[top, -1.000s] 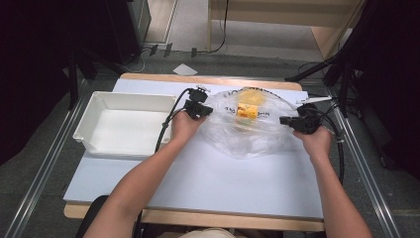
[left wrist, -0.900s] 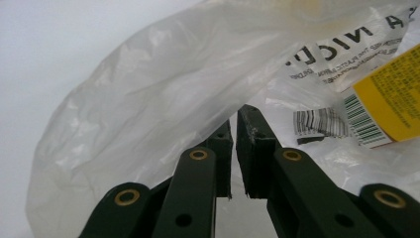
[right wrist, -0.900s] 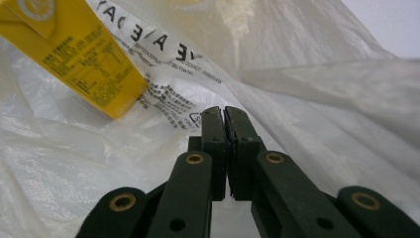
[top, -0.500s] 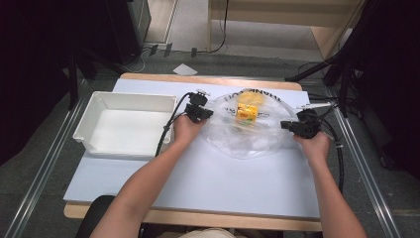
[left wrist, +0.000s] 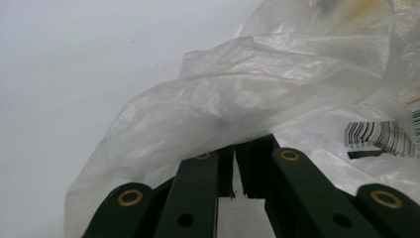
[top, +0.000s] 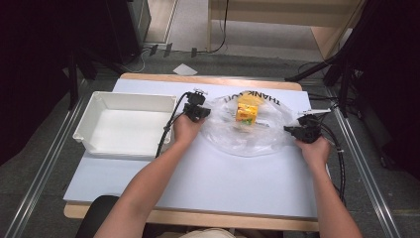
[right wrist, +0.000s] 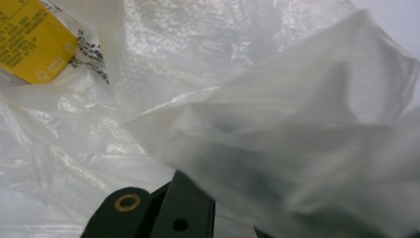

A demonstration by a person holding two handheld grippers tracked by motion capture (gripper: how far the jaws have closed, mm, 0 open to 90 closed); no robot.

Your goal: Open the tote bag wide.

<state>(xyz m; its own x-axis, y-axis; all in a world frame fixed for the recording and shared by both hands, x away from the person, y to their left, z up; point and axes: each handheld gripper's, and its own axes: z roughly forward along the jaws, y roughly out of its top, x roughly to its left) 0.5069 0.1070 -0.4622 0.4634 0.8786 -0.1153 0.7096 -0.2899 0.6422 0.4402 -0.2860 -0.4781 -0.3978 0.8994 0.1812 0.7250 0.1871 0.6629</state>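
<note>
White tray [top: 124, 124] sits at the left side of the worktop [top: 198, 183], near its far left corner, nothing visible inside. Just right of the tray's right wall, the left hand-held gripper [top: 204, 113] meets the left edge of a clear plastic bag [top: 247, 134]; in the left gripper view its jaws stand nearly together, with a fold of the bag's film [left wrist: 237, 109] pinched between the pads. The bag lies spread flat toward the far right of the worktop, black lettering along its far edge. A yellow carton [top: 246, 113] rests inside the bag, toward the far side, between the two grippers. The right hand-held gripper [top: 292, 131] is at the bag's right edge, jaws closed on the film, which drapes over them in the right gripper view [right wrist: 297, 148].
</note>
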